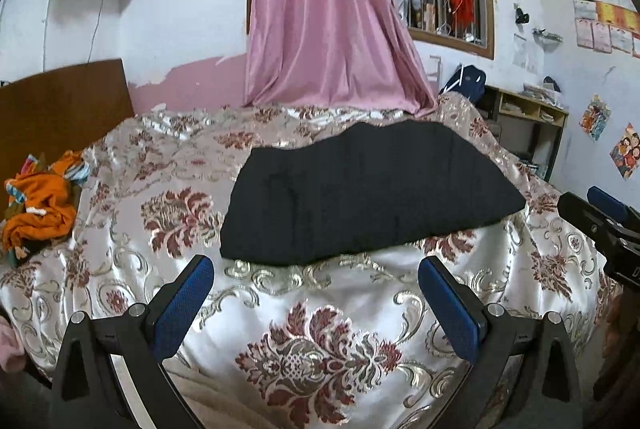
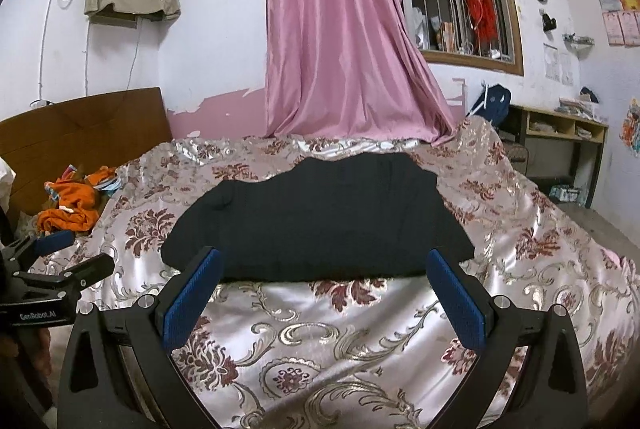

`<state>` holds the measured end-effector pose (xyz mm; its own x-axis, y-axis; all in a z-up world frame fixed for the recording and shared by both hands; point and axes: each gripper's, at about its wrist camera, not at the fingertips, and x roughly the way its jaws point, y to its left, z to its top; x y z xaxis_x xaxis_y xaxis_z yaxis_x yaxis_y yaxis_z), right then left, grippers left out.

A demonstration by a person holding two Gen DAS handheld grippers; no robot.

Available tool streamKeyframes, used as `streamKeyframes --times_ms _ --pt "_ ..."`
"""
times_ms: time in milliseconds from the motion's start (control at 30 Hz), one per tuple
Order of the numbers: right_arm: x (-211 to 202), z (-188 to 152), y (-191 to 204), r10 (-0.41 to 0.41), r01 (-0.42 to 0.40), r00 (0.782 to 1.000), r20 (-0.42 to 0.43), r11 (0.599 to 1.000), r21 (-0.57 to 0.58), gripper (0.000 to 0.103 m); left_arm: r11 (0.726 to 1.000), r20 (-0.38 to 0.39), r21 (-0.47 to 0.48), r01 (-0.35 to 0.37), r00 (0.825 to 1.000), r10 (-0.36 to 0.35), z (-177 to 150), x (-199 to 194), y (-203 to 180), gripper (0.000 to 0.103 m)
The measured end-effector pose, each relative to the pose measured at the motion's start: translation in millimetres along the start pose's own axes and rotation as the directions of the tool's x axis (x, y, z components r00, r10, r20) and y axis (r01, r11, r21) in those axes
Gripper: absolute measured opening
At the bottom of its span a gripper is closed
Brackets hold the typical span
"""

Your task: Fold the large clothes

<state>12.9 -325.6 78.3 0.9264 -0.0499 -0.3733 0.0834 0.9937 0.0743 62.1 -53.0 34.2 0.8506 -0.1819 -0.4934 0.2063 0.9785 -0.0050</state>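
A black garment [image 1: 368, 193] lies folded into a wide flat slab on the floral bedspread [image 1: 320, 309]; it also shows in the right wrist view [image 2: 320, 221]. My left gripper [image 1: 316, 269] is open and empty, just short of the garment's near edge. My right gripper [image 2: 324, 261] is open and empty, its blue fingertips level with the garment's near edge. The right gripper shows at the right edge of the left wrist view [image 1: 600, 213]. The left gripper shows at the left edge of the right wrist view [image 2: 60, 253].
An orange clothes pile [image 1: 40, 205] lies at the bed's left by the wooden headboard [image 1: 64, 105]. A pink curtain [image 1: 328, 13] hangs behind the bed. A wooden shelf desk [image 1: 528, 125] stands at the right wall.
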Motion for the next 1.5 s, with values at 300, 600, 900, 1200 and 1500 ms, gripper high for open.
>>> streamKeyframes --times_ms 300,600,900,1200,1500 --pt "25 -19 0 -0.009 0.012 0.996 -0.086 0.999 0.035 0.1 0.999 -0.078 -0.045 0.015 0.997 -0.018 -6 18 12 0.103" --pt "40 -26 2 -0.013 0.015 0.992 -0.126 1.0 0.013 0.1 0.999 -0.134 -0.048 -0.004 0.991 -0.002 -12 31 16 0.103" --pt "47 -29 1 -0.012 0.014 0.989 -0.145 1.0 0.01 0.1 0.998 -0.135 -0.058 -0.01 0.991 0.002 -12 31 19 0.103" --pt "47 -30 4 -0.003 0.004 0.989 -0.147 1.0 0.007 0.1 0.998 -0.133 -0.058 -0.016 0.991 0.008 -13 31 19 0.103" --pt "46 -28 2 -0.002 0.004 0.989 -0.145 1.0 0.009 0.1 0.998 -0.132 -0.057 -0.02 0.991 0.013 -13 30 18 0.103"
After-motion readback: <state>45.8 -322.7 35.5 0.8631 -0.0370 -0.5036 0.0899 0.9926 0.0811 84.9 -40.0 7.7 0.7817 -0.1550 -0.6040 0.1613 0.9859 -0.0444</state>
